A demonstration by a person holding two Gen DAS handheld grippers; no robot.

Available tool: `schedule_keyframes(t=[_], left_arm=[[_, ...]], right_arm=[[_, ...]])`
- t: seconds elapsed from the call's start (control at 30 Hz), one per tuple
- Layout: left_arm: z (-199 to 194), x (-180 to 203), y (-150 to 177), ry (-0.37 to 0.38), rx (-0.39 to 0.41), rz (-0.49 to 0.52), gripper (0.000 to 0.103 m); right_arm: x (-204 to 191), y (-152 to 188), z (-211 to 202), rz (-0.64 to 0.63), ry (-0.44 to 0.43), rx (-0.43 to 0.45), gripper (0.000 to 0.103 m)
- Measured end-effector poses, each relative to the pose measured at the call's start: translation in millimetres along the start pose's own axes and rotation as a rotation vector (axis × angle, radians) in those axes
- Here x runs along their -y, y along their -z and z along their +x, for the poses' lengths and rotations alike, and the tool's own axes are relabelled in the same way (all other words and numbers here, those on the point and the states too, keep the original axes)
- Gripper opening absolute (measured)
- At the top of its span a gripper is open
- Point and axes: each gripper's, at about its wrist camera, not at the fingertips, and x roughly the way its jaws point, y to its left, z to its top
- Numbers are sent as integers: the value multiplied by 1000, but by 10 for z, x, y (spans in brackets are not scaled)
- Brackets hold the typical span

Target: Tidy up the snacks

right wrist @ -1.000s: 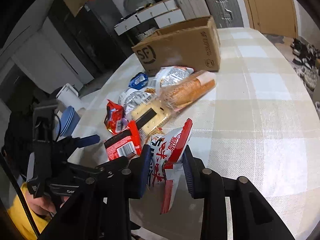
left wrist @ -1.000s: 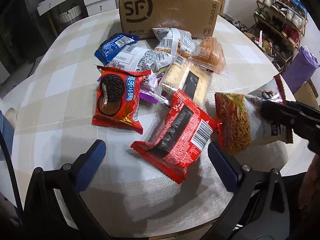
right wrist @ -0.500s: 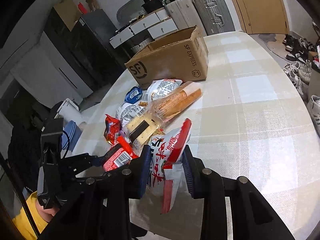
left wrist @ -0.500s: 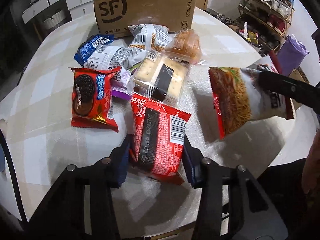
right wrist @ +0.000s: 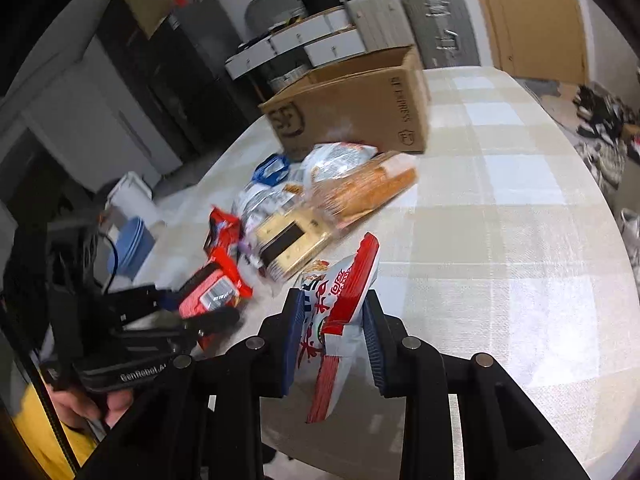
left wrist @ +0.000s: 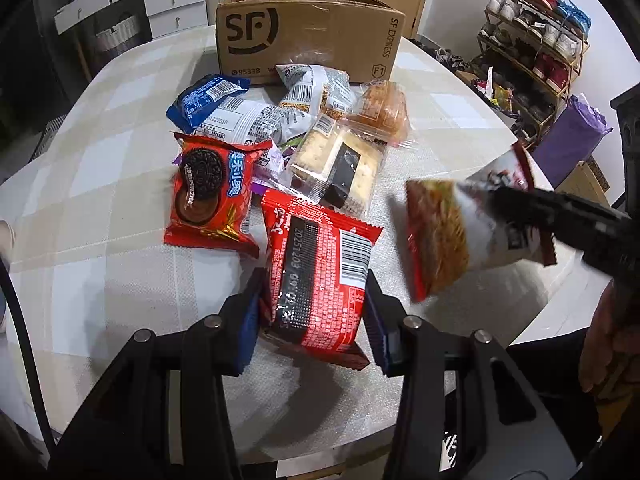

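Note:
My left gripper point(left wrist: 312, 320) is shut on a red snack packet point(left wrist: 320, 272) with a barcode, held just above the table. My right gripper point(right wrist: 332, 332) is shut on a white and red noodle snack bag point(right wrist: 340, 300), held in the air; the bag also shows in the left wrist view point(left wrist: 468, 232). A pile of snacks lies ahead: a red Oreo packet point(left wrist: 212, 196), a cracker pack point(left wrist: 340, 164), a blue packet point(left wrist: 204, 98), white bags point(left wrist: 256, 120) and a bread pack point(left wrist: 382, 108). An open SF cardboard box point(left wrist: 304, 36) stands behind the pile.
The round table point(right wrist: 520, 208) has a checked cloth and its right half holds nothing but the cloth. A shoe rack point(left wrist: 536, 52) and a purple bag point(left wrist: 572, 140) stand off the table to the right. Drawers and suitcases line the far wall.
My left gripper moved in, closed on the red packet and lifted it slightly. My right gripper with the noodle bag has risen and shifted a little.

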Motion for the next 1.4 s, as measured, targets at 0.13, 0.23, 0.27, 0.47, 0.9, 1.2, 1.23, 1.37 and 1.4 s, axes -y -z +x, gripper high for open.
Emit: schedule_keyframes(t=[0.13,0.23,0.27,0.47,0.9,1.2,1.23,1.37,1.4], left_arm=[[-21,-8,8,7,3,-1,42],[-29,-10,16,12,2,-1,42],[-28,-10,18,12,1,0,42],[-30,-19,20,21,0,-4,42],[-115,-60,21,50,28,-32,42],[-157,-55,36,66,39,-36,42],[-162,-56,39,66,40,-38,42],[-182,-62,46,76,44,-45,42],[-194,-63,48,77,48,-47,42]], right_arm=[[-107,63,83,-64,41,-24,35],[-64,75,148,-47,41,-47,41],[-39,82,175,-32,33,-58,41],[0,96,210,-5,-13,-71,41],[14,72,99,53,-60,-11,29],[25,52,-63,64,-53,62,27],[33,46,-80,66,-54,68,27],[79,7,-168,90,-72,107,27],[73,-3,-180,90,-79,110,27]])
